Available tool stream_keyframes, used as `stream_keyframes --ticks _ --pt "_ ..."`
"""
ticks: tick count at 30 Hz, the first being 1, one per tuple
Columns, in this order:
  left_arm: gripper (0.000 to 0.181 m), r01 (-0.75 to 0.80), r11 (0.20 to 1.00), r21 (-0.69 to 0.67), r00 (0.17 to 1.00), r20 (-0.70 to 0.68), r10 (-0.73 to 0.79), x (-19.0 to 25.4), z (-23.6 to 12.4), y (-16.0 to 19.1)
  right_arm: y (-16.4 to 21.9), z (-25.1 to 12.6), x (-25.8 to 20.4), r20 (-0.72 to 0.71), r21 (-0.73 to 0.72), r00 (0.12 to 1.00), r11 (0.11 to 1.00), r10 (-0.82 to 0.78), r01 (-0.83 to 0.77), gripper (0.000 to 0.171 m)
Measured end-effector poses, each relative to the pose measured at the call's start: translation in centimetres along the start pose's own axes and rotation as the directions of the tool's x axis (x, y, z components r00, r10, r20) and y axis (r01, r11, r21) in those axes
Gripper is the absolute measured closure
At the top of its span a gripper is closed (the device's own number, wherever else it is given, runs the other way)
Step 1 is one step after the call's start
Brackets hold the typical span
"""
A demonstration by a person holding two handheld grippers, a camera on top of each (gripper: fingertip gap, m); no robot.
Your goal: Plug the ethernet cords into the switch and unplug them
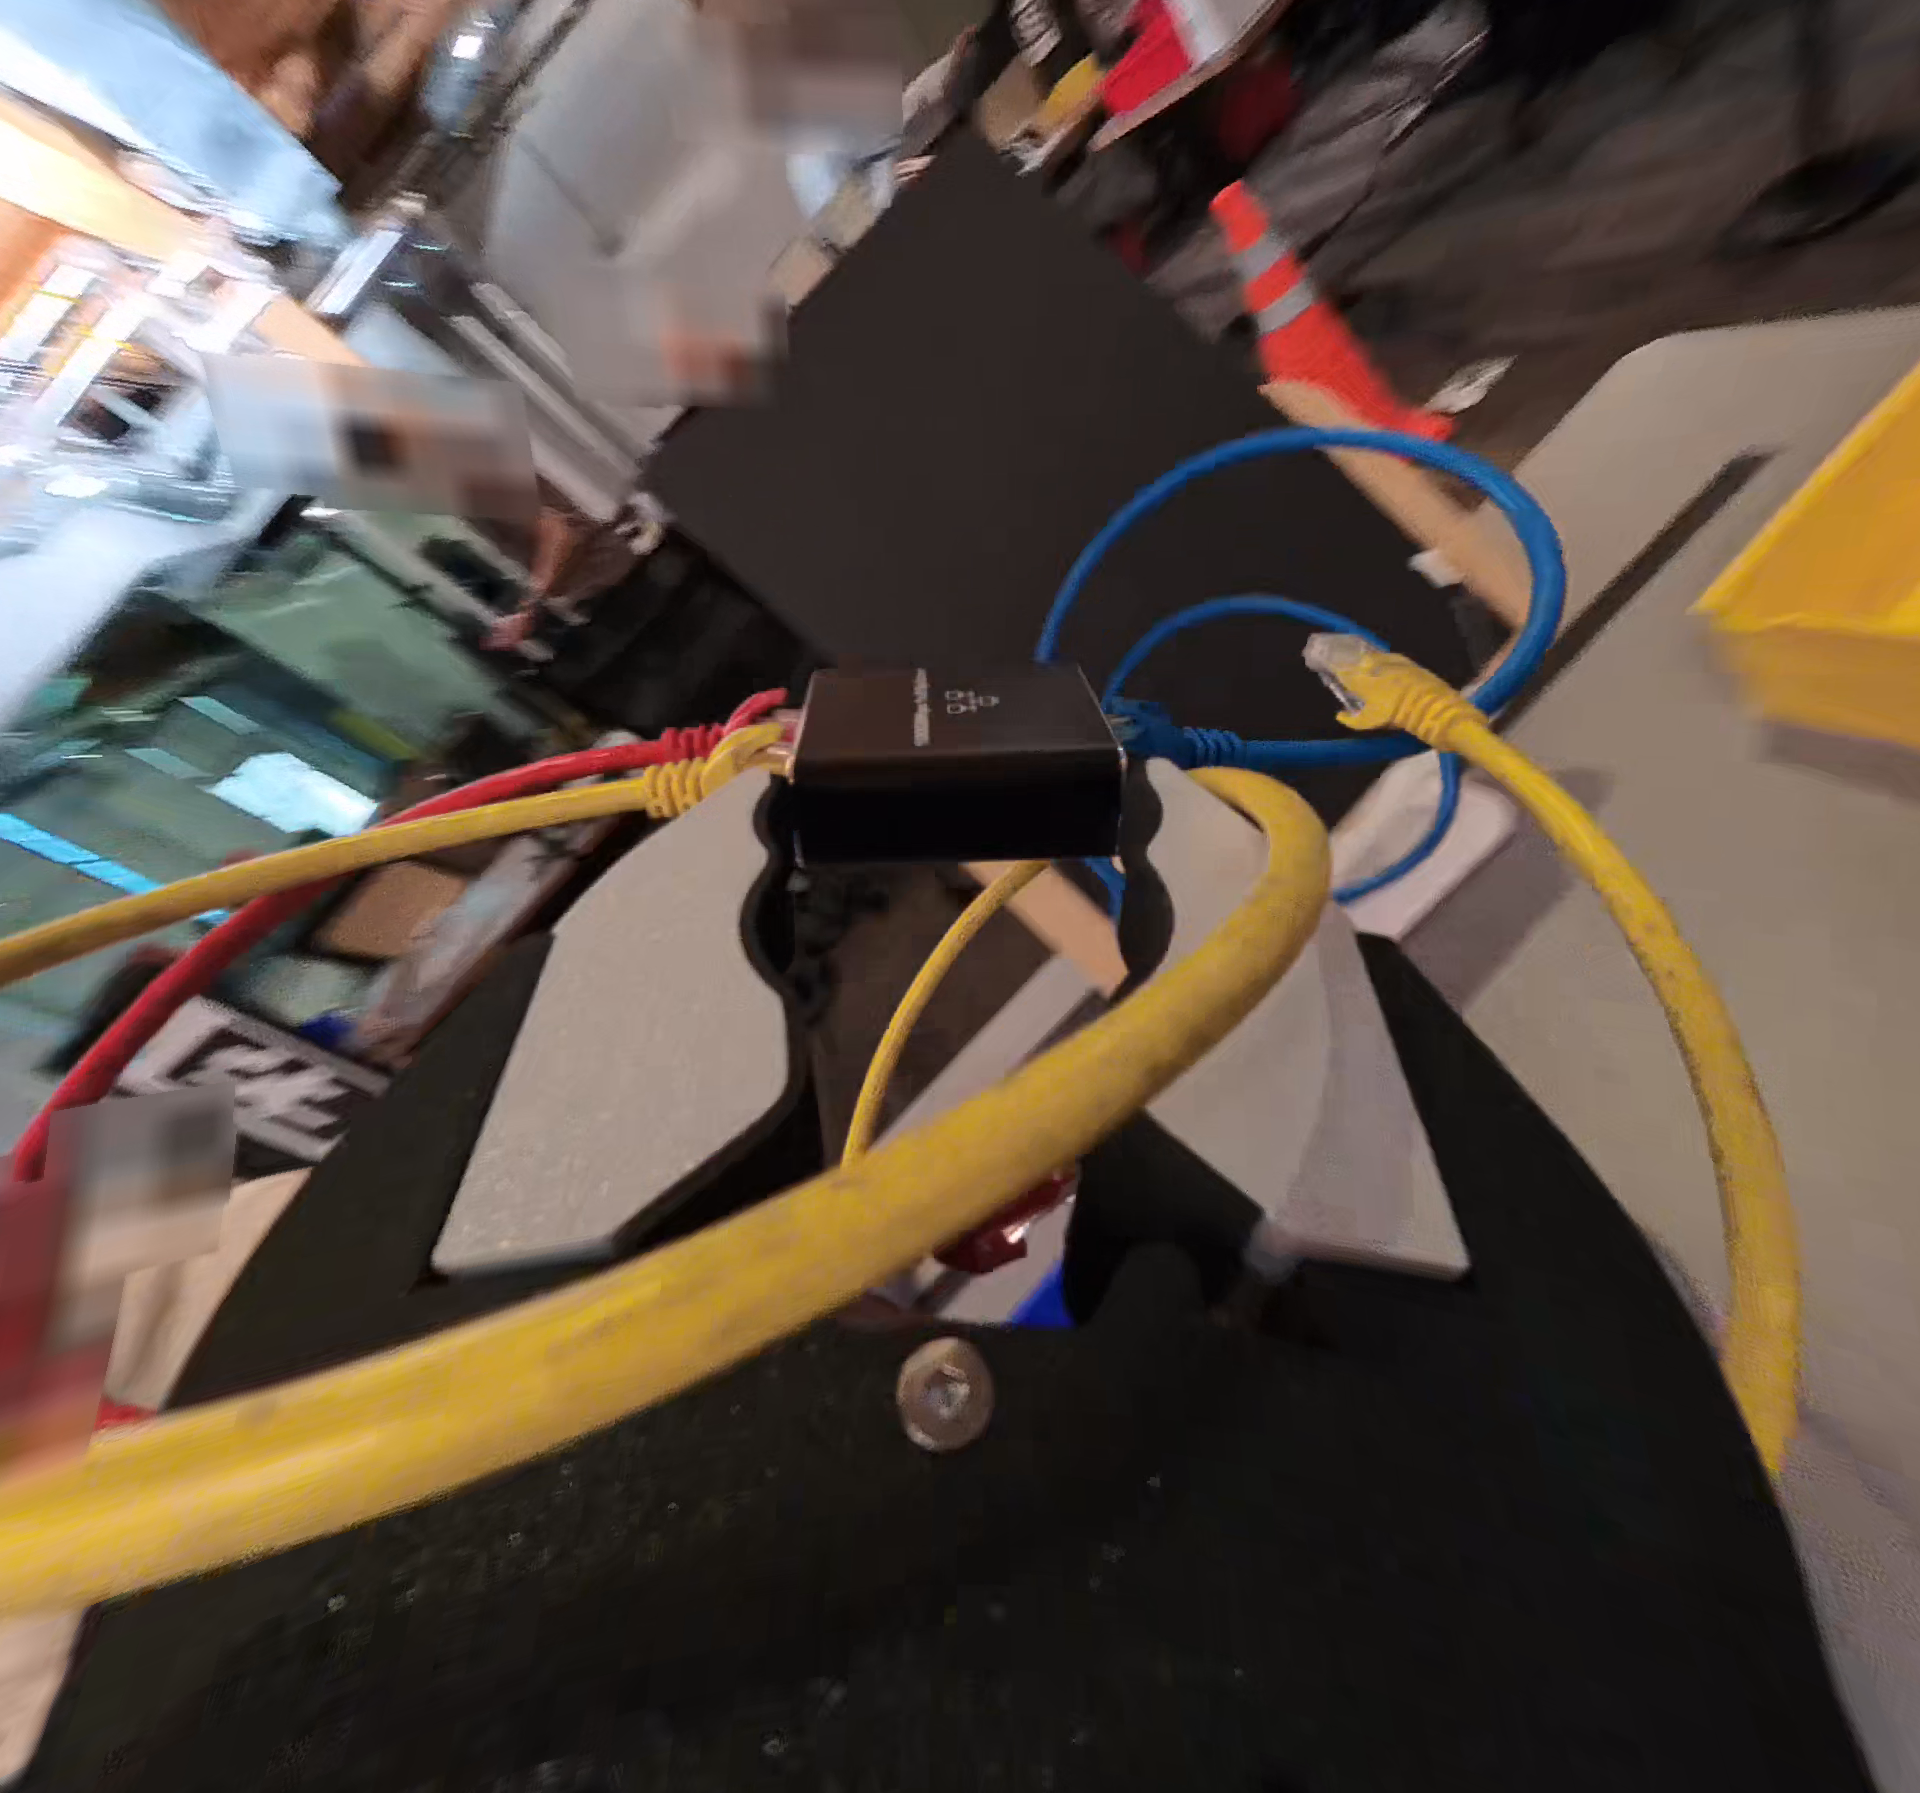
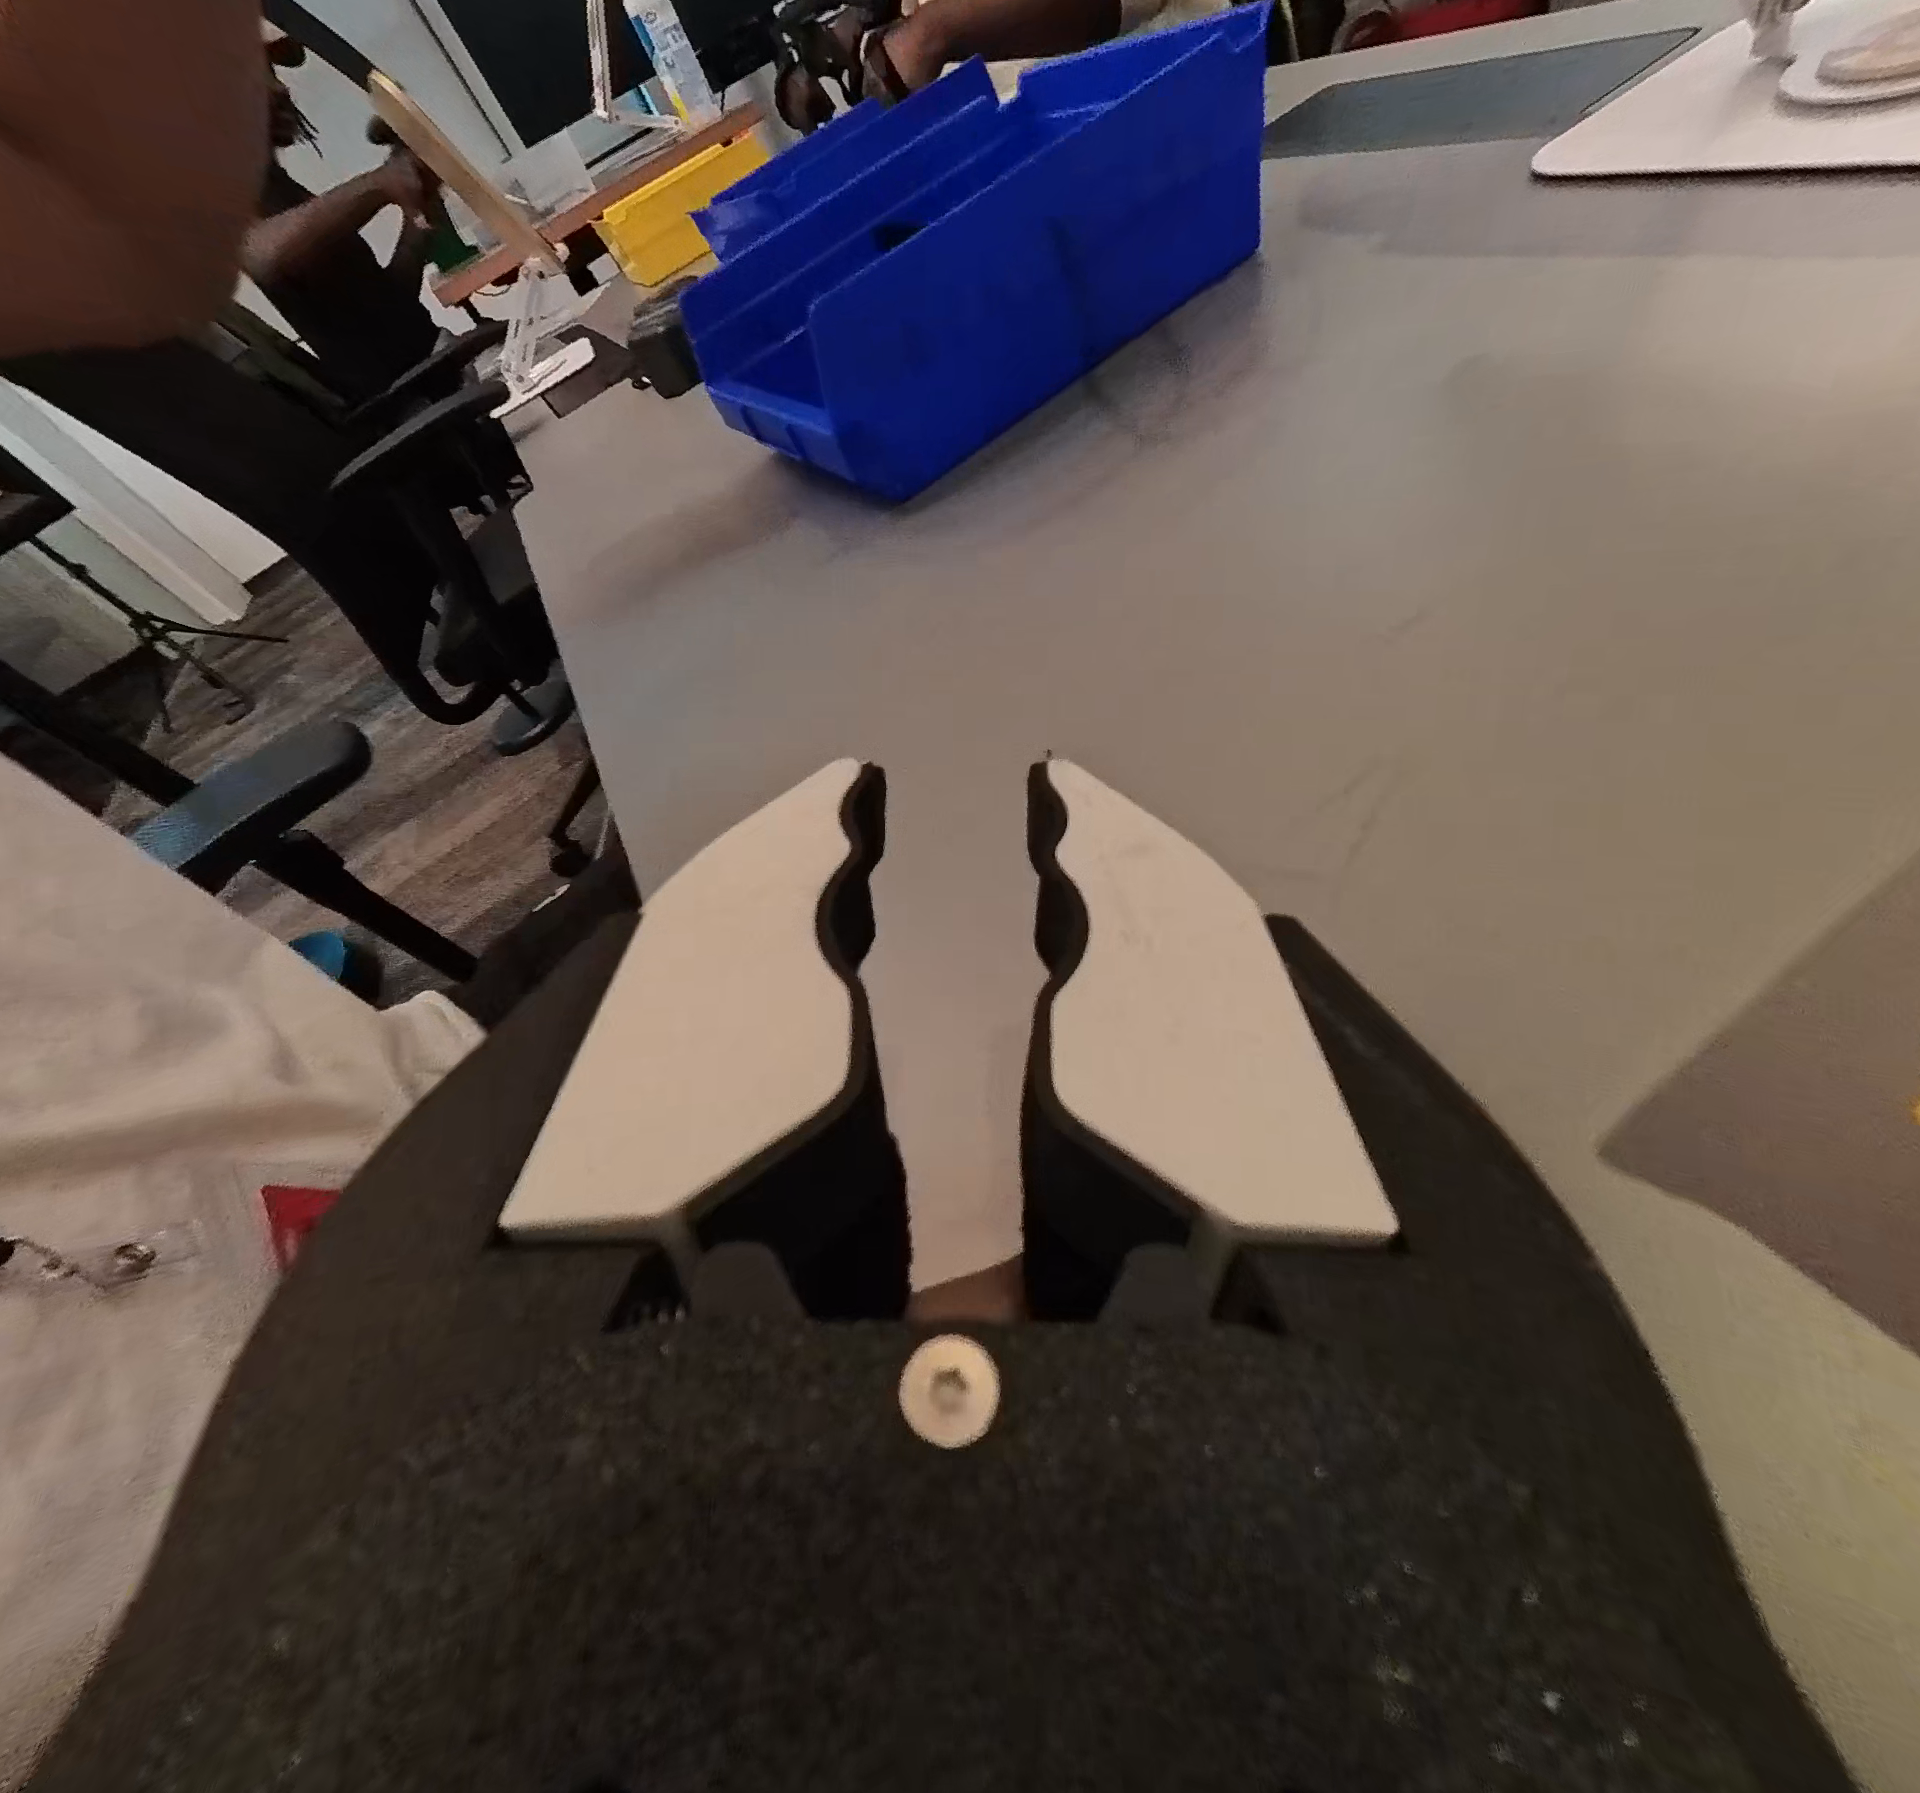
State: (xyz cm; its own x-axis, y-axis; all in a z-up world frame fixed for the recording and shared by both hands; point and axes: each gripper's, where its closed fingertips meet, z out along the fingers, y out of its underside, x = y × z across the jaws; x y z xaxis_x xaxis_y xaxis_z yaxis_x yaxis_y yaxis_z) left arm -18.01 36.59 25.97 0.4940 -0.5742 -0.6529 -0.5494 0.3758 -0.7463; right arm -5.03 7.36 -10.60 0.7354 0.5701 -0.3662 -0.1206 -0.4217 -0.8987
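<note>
Your left gripper point(image 1: 956, 850) pinches the black switch point(image 1: 954, 761) at its fingertips, held up off the table point(image 1: 1714, 912). A red cord point(image 1: 312, 870) and a yellow cord point(image 1: 364, 839) enter its left side, a blue cord point(image 1: 1299, 751) its right. Another yellow plug point(image 1: 1371, 678) hangs loose just right. Your right gripper point(image 2: 956, 787) is slightly spread, holding nothing, above the table, a blue bin point(image 2: 987, 289) ahead.
</note>
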Motion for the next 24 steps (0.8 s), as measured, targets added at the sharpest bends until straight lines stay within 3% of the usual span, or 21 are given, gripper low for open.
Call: stream_keyframes --ticks 4,8,13,16,19,20,21,22,24 --pt "0.121 0.106 0.994 -0.014 0.978 -0.179 -0.107 6.6 1.9 1.5 -1.5 -0.4 2.6 -0.200 0.016 0.971 0.991 -0.129 0.135 0.139" --pt "0.121 0.101 0.991 -0.093 0.950 -0.286 -0.124 14.3 3.8 4.8 -5.6 -0.8 4.8 -0.473 -0.022 0.811 0.925 -0.344 0.380 0.127" --pt "0.121 0.054 0.979 -0.195 0.890 -0.435 -0.136 23.6 4.4 8.3 -10.8 1.9 5.2 -0.561 -0.148 0.620 0.803 -0.549 0.577 0.115" --pt "0.121 0.056 0.968 -0.244 0.849 -0.498 -0.175 27.7 3.9 9.4 -12.3 4.9 5.6 -0.560 -0.200 0.558 0.753 -0.613 0.627 0.113" --pt "0.121 0.096 0.960 -0.262 0.818 -0.530 -0.226 30.1 3.2 9.4 -10.7 7.6 7.3 -0.545 -0.313 0.502 0.718 -0.672 0.621 0.122" --pt "0.121 0.112 0.957 -0.267 0.809 -0.535 -0.244 30.7 3.0 9.3 -10.0 8.0 7.8 -0.551 -0.333 0.486 0.713 -0.678 0.617 0.135" --pt "0.121 0.125 0.954 -0.271 0.806 -0.533 -0.257 31.0 2.8 9.4 -9.9 7.8 8.2 -0.580 -0.337 0.453 0.706 -0.677 0.623 0.162" --pt "0.121 0.146 0.952 -0.270 0.798 -0.536 -0.274 31.3 2.7 9.5 -9.7 7.7 8.0 -0.587 -0.313 0.443 0.694 -0.678 0.648 0.170" --pt "0.121 0.164 0.940 -0.299 0.763 -0.565 -0.313 32.3 2.3 10.4 -9.1 7.3 8.2 -0.587 -0.323 0.444 0.699 -0.677 0.639 0.170"
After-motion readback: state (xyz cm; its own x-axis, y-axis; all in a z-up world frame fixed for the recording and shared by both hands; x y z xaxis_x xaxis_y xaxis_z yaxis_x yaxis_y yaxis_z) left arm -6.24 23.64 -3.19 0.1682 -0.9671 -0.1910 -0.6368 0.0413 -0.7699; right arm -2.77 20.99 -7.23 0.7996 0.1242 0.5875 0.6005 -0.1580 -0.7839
